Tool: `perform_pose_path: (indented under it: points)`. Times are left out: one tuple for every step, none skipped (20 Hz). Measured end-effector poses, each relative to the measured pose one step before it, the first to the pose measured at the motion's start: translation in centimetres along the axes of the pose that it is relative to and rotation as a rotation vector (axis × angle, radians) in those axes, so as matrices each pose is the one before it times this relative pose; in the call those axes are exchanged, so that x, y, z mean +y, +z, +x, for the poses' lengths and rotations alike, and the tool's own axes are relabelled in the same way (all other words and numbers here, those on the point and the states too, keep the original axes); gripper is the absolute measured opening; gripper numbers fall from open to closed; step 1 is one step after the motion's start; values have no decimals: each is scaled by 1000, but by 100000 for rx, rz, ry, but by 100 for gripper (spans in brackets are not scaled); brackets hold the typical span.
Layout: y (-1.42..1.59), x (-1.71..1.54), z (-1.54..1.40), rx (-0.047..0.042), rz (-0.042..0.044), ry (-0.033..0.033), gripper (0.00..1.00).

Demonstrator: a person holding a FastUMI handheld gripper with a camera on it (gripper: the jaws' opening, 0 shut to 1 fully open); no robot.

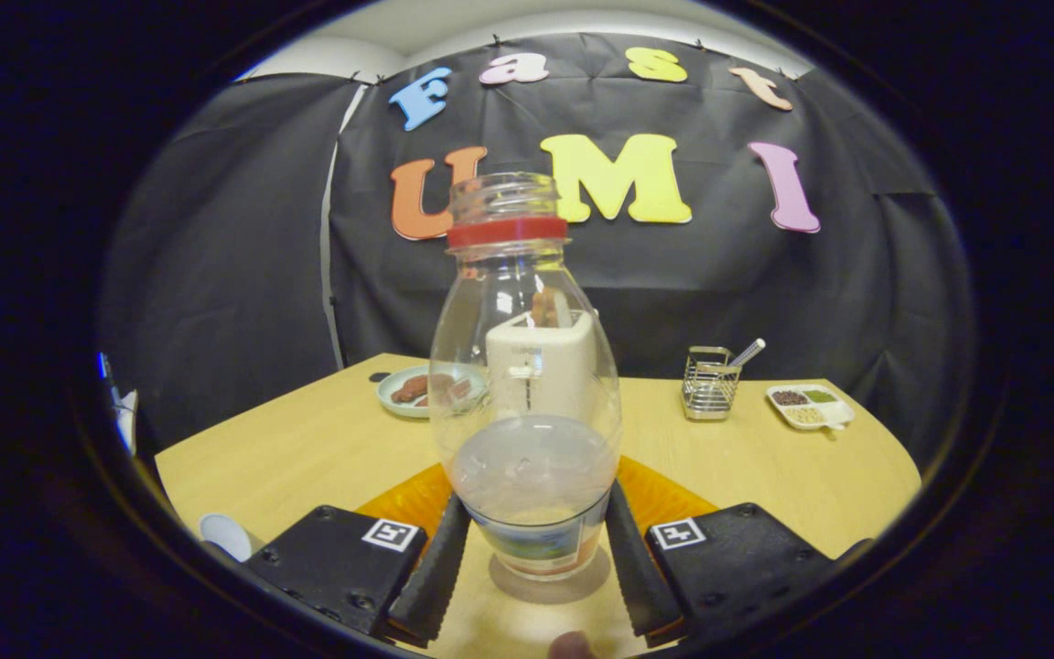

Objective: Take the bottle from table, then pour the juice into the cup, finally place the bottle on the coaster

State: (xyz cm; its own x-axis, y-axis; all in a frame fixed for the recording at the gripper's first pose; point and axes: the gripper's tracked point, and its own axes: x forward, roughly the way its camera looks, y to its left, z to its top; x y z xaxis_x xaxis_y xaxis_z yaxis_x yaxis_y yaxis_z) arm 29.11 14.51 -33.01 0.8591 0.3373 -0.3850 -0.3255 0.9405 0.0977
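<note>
While standing upright on the table, clear bottle sits right between the fingers, gripper clamped on its base; orange coaster just beyond.

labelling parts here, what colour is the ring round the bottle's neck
Red, clearest in the gripper view: the ring sits just below the bottle's open mouth.

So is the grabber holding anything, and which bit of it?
Yes, the gripper holds the bottle, both fingers pressing on the lower body at the label, one on each side.
</note>
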Motion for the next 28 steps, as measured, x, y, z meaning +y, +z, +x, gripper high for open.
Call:
perform_pose_path:
  points:
    - [-570,-118,543,738,-902,105,78]
    - [-522,-90,427,700,-1005,115,79]
    - [-421,-138,22,-119,-631,-218,79]
    - [-129,-161,187,-433,477,195,80]
    - [-278,-44,229,222,576,73,80]
    - [-200,-55,289,393,815,214,80]
    - [-359,75,216,701,-63,17,81]
    - [-200,-168,157,618,-230,-552,81]
    - [-4,-133,87,-152,361,-34,82]
    - [-35,-73,118,226,261,10,82]
    - [-142,27,-3,128,426,189,83]
    - [-164,-21,99,397,462,190,83]
    - [8,-84,-25,-385,367,-261,84]
    - [118,-96,-7,-137,269,-313,85]
    - [-21,13,-25,-325,102,122,86]
    - [34,-114,3,-75,-71,-334,88]
    - [-66,-148,-51,4,-205,-523,92]
    - [116,-83,-45,-99,-63,-301,97]
    - [51,-34,-66,-183,-127,-391,100]
    - [229,-97,-153,-433,79,-239,100]
    - [199,10,-216,-456,322,-130,100]
    - [413,-12,-259,-643,592,-234,100]
    - [440,-12,-377,-506,833,-165,100]
    - [619,0,-361,-683,1032,-126,100]
    - [776,-14,-524,-1169,817,-517,100]
    - [751,-3,-322,-1083,162,-260,100]
    - [925,-85,-367,-1437,588,-626,100]
    - [883,-150,-702,-1172,707,-237,100]
